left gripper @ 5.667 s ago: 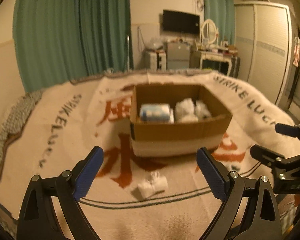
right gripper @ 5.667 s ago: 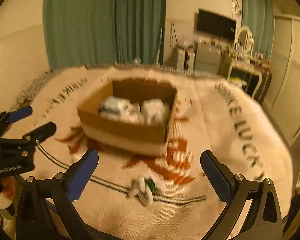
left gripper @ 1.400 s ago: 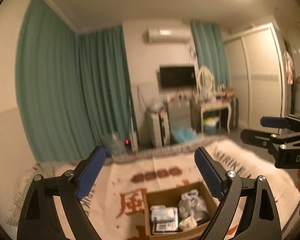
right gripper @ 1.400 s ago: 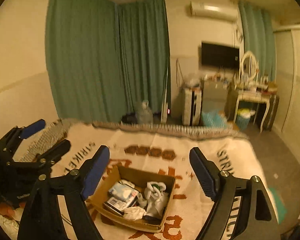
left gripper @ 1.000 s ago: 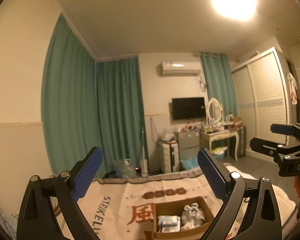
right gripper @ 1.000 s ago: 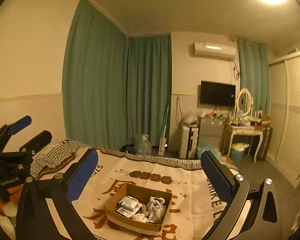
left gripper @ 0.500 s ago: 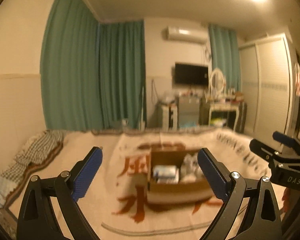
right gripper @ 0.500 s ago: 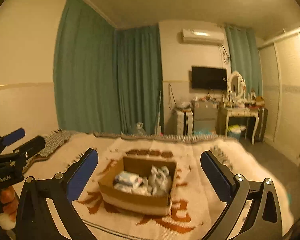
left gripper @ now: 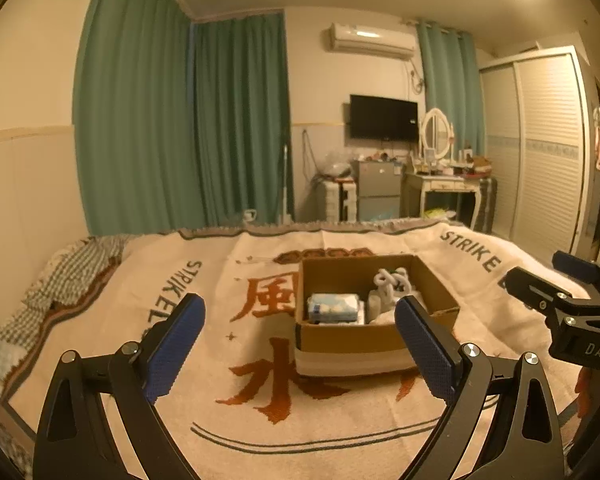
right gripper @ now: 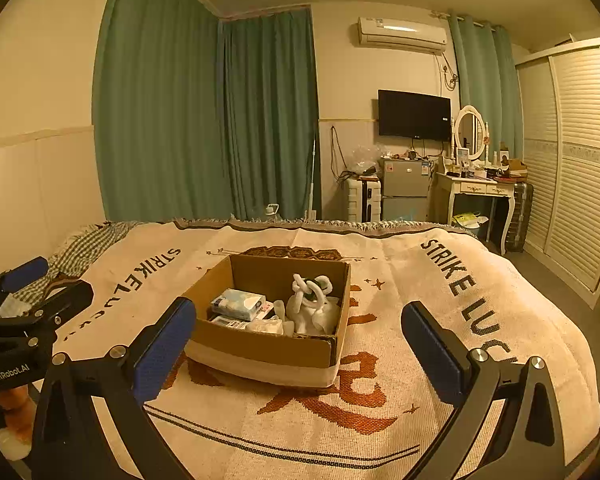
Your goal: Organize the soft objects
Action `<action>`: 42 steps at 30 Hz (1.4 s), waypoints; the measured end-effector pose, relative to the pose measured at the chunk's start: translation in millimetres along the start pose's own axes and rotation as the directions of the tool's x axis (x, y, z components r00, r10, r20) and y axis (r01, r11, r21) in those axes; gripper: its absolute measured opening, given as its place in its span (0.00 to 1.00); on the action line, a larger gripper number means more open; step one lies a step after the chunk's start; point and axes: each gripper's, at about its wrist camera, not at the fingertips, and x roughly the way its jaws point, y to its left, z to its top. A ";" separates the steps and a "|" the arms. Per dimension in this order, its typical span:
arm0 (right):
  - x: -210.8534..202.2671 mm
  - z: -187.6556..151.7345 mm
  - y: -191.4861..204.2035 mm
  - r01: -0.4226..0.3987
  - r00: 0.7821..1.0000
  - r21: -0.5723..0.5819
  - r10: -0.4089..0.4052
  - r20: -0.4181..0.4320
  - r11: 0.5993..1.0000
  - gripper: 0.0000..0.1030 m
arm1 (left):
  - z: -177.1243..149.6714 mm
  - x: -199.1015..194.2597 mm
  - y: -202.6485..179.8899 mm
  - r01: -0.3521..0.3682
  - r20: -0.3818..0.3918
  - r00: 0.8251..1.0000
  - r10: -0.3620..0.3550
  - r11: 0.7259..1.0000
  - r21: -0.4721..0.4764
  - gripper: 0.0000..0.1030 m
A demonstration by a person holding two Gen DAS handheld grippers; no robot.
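A cardboard box (left gripper: 352, 338) (right gripper: 260, 350) stands on the cream blanket in the middle of the bed. Inside it lie a blue-white tissue pack (left gripper: 333, 307) (right gripper: 238, 303), white soft bundles (right gripper: 314, 314) and a white knotted rope toy (left gripper: 392, 280) (right gripper: 310, 285). My left gripper (left gripper: 300, 350) is open and empty, held above the blanket short of the box. My right gripper (right gripper: 300, 346) is open and empty, also short of the box. Each gripper shows at the edge of the other's view: the right one (left gripper: 572, 296), the left one (right gripper: 28, 304).
The blanket (right gripper: 440, 320) carries red characters and "STRIKE LUCK" lettering. A checked cloth (left gripper: 72, 276) lies at the bed's left edge. Green curtains (right gripper: 204, 120), a fridge (right gripper: 404, 188), a dressing table (right gripper: 480, 188) and a wardrobe (right gripper: 580, 152) stand beyond the bed.
Both grippers have come back down from pointing at the ceiling to a level view of the bed. The two soft items that lay on the blanket earlier are no longer there; the rope toy is in the box.
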 end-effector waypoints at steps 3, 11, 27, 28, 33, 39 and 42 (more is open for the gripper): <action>-1.5 0.5 3.1 0.000 1.000 -0.004 0.000 0.002 1.000 1.00 | -0.3 0.7 0.6 0.001 -0.007 1.000 -0.001 1.000 -0.001 0.95; -1.1 0.1 6.0 0.001 1.000 -0.007 -0.001 0.001 1.000 1.00 | -2.3 4.0 1.2 0.007 -0.004 1.000 -0.007 1.000 0.003 0.95; -1.7 -1.8 6.2 0.008 1.000 -0.009 -0.008 -0.006 1.000 1.00 | -3.8 4.4 2.7 0.003 -0.007 1.000 -0.003 1.000 0.001 0.95; -1.5 -2.1 6.2 0.009 1.000 -0.010 -0.009 -0.007 1.000 1.00 | -3.8 4.4 2.7 0.003 -0.006 1.000 -0.003 1.000 0.002 0.95; -1.3 -2.6 6.4 0.008 1.000 -0.012 -0.008 -0.012 1.000 1.00 | -3.2 4.5 3.4 0.008 -0.006 1.000 -0.008 1.000 -0.003 0.95; -1.2 -2.5 4.8 0.009 1.000 -0.009 -0.009 -0.017 1.000 1.00 | -3.5 4.7 4.6 0.006 -0.007 1.000 -0.006 1.000 -0.002 0.95; -0.6 -2.3 4.8 0.009 1.000 -0.009 -0.010 -0.017 1.000 1.00 | -3.6 5.0 5.0 0.007 -0.007 1.000 -0.007 1.000 -0.002 0.95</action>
